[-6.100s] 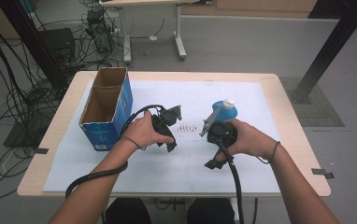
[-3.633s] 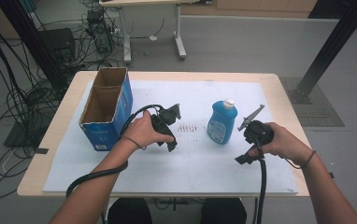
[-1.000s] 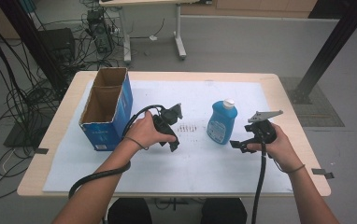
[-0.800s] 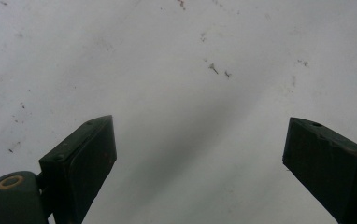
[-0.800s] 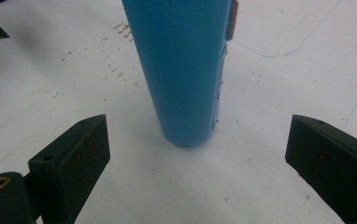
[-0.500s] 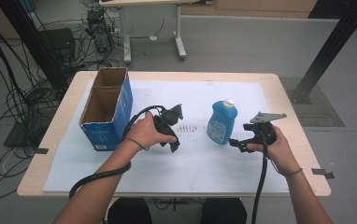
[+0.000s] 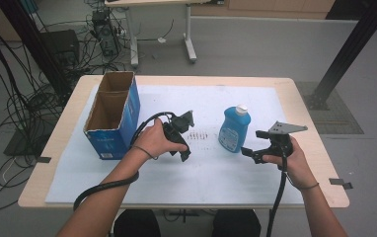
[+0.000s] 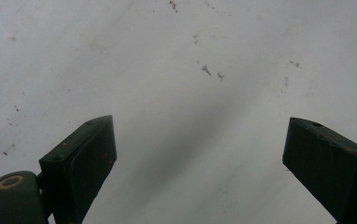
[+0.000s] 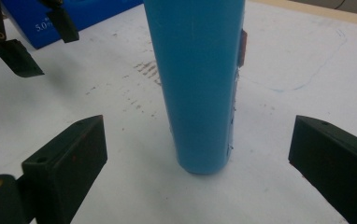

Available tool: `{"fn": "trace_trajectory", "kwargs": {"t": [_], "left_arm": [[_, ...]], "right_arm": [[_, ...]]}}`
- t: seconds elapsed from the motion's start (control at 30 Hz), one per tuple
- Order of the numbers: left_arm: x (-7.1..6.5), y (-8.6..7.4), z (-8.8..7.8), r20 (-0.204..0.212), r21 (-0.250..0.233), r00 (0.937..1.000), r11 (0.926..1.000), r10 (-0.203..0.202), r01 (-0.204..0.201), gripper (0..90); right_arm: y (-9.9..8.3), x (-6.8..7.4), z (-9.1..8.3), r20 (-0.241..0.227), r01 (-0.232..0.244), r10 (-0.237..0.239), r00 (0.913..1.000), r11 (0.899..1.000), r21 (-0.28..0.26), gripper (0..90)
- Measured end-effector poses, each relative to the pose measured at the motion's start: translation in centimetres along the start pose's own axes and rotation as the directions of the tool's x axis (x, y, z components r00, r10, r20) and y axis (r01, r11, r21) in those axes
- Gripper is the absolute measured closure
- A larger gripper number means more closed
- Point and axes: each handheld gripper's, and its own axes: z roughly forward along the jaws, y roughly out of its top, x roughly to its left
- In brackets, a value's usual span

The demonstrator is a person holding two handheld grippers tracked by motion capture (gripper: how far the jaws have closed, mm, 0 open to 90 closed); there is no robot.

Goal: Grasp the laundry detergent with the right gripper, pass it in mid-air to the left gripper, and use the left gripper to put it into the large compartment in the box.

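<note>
A blue bottle (image 7: 235,129) with a white cap stands upright on the white sheet (image 7: 216,173). My right gripper (image 7: 253,143) is low to its right and points left at it. In the right gripper view the bottle (image 9: 197,84) stands just ahead of the right gripper (image 9: 197,123), clear of both pads; its jaws have just been opening a little further. My left gripper (image 7: 184,140) is held mid-table over bare sheet. The left gripper view shows it (image 8: 200,135) open with nothing in it. The left gripper (image 9: 41,42) is also at the top left of the right gripper view.
An open-topped blue cardboard box (image 7: 112,116) stands at the left of the sheet; its side (image 9: 74,14) shows behind the left gripper. Brown scuff marks (image 7: 199,134) lie between the grippers. The wooden table's edge (image 7: 324,148) runs close on the right. Cables cover the floor at left.
The right gripper has come down and leftward, closer to the bottle that it set down and left earlier. The left hand and the bottle have stayed in place.
</note>
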Motion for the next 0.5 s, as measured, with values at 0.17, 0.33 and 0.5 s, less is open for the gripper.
{"fn": "trace_trajectory", "kwargs": {"t": [0.17,0.33,0.5], "left_arm": [[0.05,-0.07,0.00,0.002,-0.001,1.0000,1.0000,-0.001,0.001,10.2],[-0.02,-0.06,0.05,0.000,0.001,1.0000,1.0000,0.001,-0.001,10.2],[0.01,0.00,-0.01,0.001,0.002,1.0000,1.0000,0.000,0.000,10.2]], "right_arm": [[-0.23,0.15,-0.01,0.006,0.010,-0.010,0.9999,1.000,-0.006,3.1],[-0.51,0.30,0.03,0.011,0.009,-0.009,0.9999,1.000,-0.015,2.5],[-0.74,0.56,0.23,0.016,0.014,-0.014,0.9998,1.000,-0.018,2.2]]}}
